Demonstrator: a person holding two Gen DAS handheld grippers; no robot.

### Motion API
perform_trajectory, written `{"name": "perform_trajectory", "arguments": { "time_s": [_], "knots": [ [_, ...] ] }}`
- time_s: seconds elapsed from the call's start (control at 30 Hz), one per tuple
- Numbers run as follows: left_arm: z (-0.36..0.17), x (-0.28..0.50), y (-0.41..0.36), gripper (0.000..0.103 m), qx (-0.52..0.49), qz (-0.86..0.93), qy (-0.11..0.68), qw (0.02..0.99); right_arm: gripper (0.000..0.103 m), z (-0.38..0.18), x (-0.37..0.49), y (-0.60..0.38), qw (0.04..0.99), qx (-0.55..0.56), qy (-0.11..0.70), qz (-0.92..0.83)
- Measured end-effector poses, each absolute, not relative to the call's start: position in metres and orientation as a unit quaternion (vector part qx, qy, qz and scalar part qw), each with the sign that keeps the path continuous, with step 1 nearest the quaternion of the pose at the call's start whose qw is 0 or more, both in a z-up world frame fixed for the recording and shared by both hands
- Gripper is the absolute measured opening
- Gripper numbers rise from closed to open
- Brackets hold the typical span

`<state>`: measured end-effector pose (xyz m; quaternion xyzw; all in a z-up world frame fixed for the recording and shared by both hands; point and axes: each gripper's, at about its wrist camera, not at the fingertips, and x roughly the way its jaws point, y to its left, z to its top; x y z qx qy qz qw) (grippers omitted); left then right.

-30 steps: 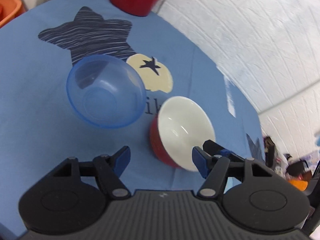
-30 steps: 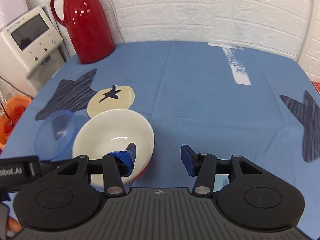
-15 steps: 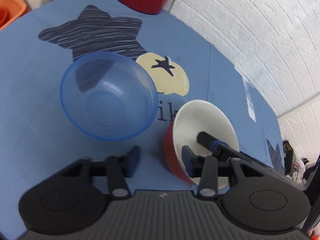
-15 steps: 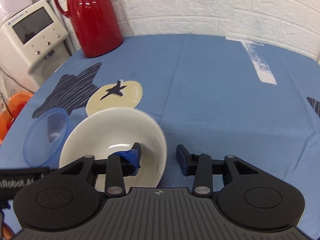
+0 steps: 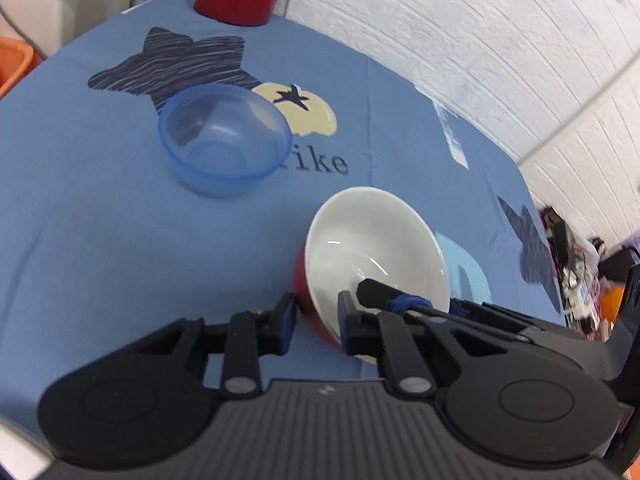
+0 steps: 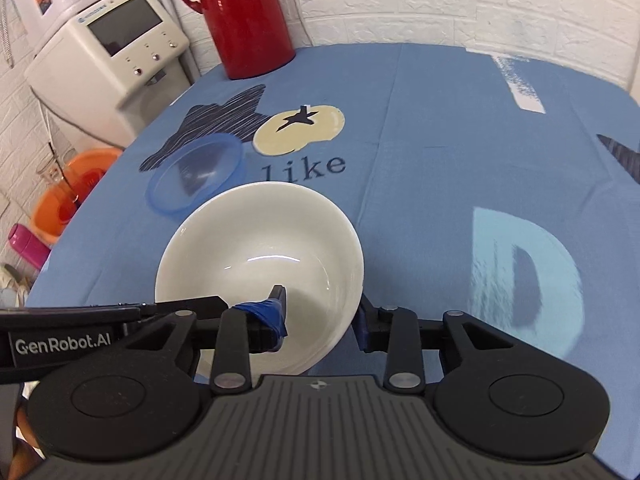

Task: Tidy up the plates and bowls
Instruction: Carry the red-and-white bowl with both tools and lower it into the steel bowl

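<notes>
Left wrist view: left hand-held gripper [image 5: 314, 320] clamps the wall of the red-and-white bowl [image 5: 376, 248]; blue plastic bowl [image 5: 224, 138] stands apart, toward the table's [image 5: 80, 220] far edge. Right wrist view: right hand-held gripper [image 6: 320, 316] grips the same bowl's near rim above the table's front edge.

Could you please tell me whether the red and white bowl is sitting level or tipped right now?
Tipped: the red and white bowl leans, gripped at its rim by both the left gripper and right gripper.

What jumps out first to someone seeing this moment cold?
Both grippers close on one bowl: the red-outside, white-inside ceramic bowl near the front of the blue printed tablecloth, its rim between the fingers of the right gripper and the left gripper. Behind it sits a translucent blue plastic bowl, empty.
</notes>
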<state>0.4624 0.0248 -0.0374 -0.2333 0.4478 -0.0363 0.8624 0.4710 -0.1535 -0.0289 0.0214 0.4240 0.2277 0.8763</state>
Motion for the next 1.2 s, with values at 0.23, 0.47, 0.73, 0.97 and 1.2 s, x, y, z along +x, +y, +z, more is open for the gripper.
{"name": "perform_trajectory", "arguments": {
  "time_s": [0.23, 0.47, 0.73, 0.97, 1.2],
  "knots": [
    [-0.004, 0.379, 0.002, 0.011, -0.222, -0.095, 0.463, 0.853, 0.022, 0.008, 0.371, -0.175, 0.889, -0.004, 0.408, 0.209],
    [-0.001, 0.31, -0.023, 0.012, -0.188, -0.147, 0.476, 0.846, 0.023, 0.005, 0.296, -0.196, 0.892, -0.013, 0.416, 0.179],
    [-0.018, 0.275, -0.034, 0.012, -0.153, -0.156, 0.482, 0.849, 0.024, -0.026, 0.26, -0.2, 0.882, -0.001, 0.436, 0.177],
    [-0.036, 0.269, -0.036, 0.012, -0.146, -0.15, 0.493, 0.844, 0.025, -0.046, 0.253, -0.199, 0.877, 0.002, 0.445, 0.18],
    [-0.041, 0.27, -0.036, 0.023, -0.154, -0.15, 0.488, 0.846, 0.026, -0.046, 0.251, -0.202, 0.88, 0.012, 0.439, 0.183]
  ]
}}
